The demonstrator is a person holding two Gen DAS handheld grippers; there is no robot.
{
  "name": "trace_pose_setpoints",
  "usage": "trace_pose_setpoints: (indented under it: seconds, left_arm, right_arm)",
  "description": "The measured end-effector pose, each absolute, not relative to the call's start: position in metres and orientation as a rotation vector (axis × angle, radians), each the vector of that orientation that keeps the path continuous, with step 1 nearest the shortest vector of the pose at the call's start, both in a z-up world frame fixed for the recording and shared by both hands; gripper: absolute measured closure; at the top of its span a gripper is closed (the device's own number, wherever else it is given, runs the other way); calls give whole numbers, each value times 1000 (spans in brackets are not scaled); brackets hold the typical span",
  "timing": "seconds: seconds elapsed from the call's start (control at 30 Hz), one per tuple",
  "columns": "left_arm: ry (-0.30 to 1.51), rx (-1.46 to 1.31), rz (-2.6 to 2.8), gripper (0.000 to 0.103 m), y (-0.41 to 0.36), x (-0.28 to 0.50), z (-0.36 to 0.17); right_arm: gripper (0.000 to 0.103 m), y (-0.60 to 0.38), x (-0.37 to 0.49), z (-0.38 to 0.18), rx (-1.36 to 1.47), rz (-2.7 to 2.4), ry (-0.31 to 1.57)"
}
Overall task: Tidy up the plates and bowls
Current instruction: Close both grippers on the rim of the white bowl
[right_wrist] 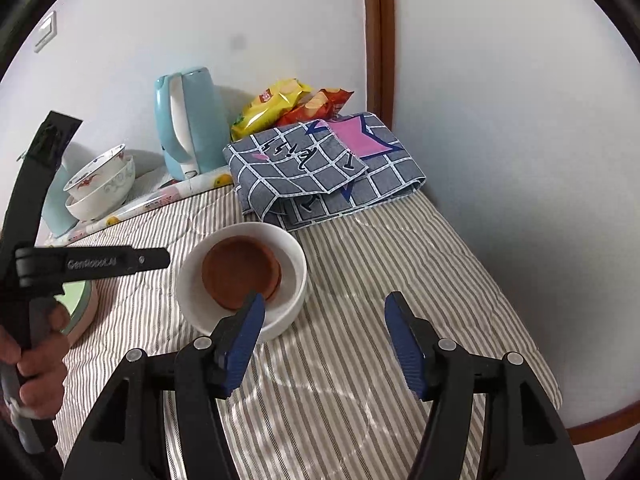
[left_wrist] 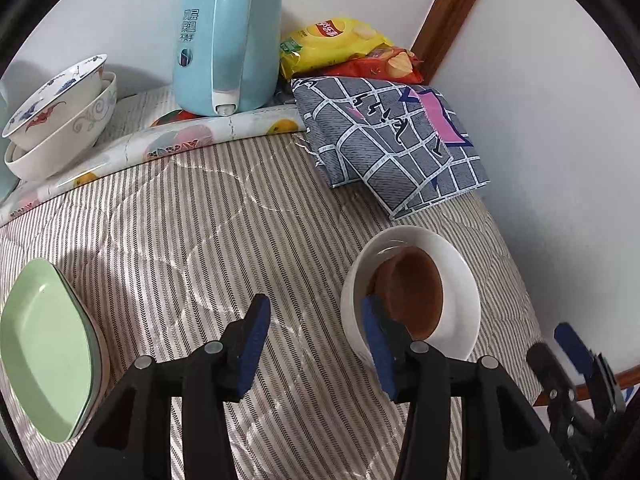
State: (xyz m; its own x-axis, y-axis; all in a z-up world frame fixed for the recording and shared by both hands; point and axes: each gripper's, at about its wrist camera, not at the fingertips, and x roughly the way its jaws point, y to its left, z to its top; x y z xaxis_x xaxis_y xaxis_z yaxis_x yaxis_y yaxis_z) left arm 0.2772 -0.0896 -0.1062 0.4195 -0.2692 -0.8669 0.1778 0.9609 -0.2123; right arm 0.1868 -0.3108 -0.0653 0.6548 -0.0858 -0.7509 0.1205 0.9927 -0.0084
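A white bowl [left_wrist: 456,280] with a brown dish [left_wrist: 416,292] inside it sits on the striped cloth; it also shows in the right wrist view [right_wrist: 294,264] with the brown dish [right_wrist: 240,270]. A stack of green plates [left_wrist: 44,344] lies at the left. Two patterned bowls [left_wrist: 60,120] are stacked at the back left, also seen in the right wrist view [right_wrist: 102,188]. My left gripper [left_wrist: 316,344] is open and empty, its right finger just in front of the white bowl. My right gripper [right_wrist: 324,340] is open and empty, to the right of the bowl.
A light blue kettle [left_wrist: 228,36] stands at the back by the wall. Snack bags [left_wrist: 344,48] and a folded checked cloth [left_wrist: 392,140] lie at the back right. A wooden frame [right_wrist: 378,40] runs up the wall. The surface's edge lies near right.
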Motion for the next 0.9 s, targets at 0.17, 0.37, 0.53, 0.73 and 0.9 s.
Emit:
trace_pose_setpoints:
  seconds: [0.17,0.37,0.53,0.73,0.9]
  left_arm:
    - [1109,-93,-288,55,-90,277,-110]
    - [1130,-91,-288,55,-96,280,-120]
    - [1147,-74,-283,55,-103,282,-129]
    - [1164,-57,-271,55,-109,286,-139]
    - [1170,-14,-255,55,-117,289,-146]
  right_arm:
    - [41,-312,202,-71,30,-121,869]
    - [41,-314,217,-82,31,-117,904]
    - [41,-313,226,-91,44,-103,916]
    - [51,-313,242,-111,43,-91,976]
    - [58,-317,253,-124,49,-86,1015]
